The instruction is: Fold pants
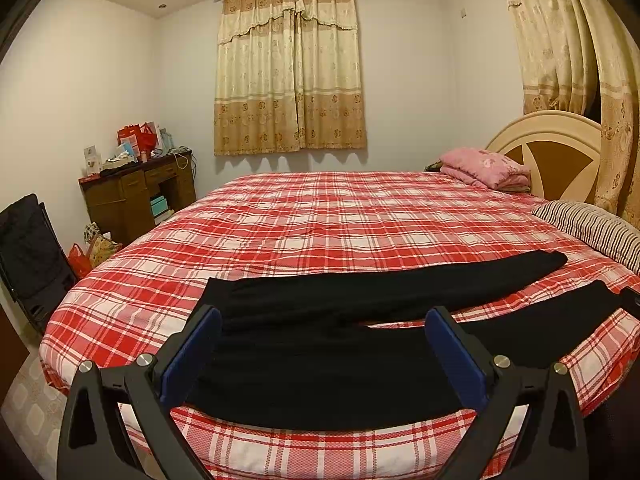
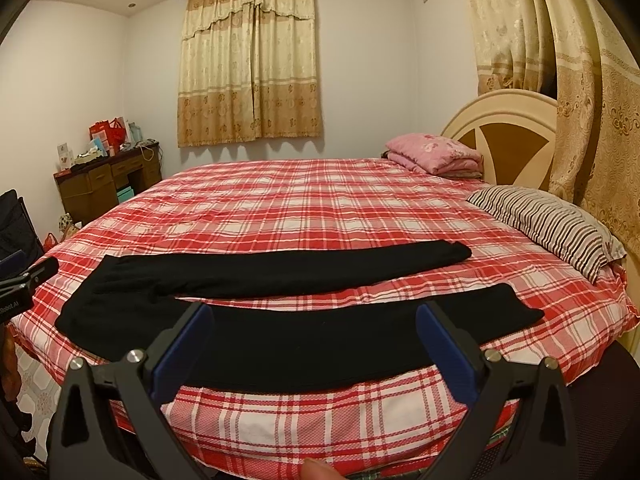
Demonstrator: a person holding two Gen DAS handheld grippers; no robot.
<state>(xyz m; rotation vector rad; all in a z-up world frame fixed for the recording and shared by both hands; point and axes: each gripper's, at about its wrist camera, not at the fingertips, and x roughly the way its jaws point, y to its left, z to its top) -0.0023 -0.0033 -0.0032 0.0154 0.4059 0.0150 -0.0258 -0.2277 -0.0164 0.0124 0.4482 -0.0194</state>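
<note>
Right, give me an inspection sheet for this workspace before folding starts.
Surface: red and white plaid bedspread, smooth.
Job's things: black fabric pants flat near the front edge, legs apart, waist left.
Clutter: striped pillow; folded pink quilt by the headboard.
Grippers: left gripper and right gripper open, above the pants, holding nothing.
Cables: white cord on the brown wooden desk.
Surroundings: beige patterned curtains; black folding chair.

Legible text, one item: "Robot AI", white print on my left gripper [image 2: 16, 280], at nine o'clock in my right wrist view. The first letters are cut off. I read nothing else.
</note>
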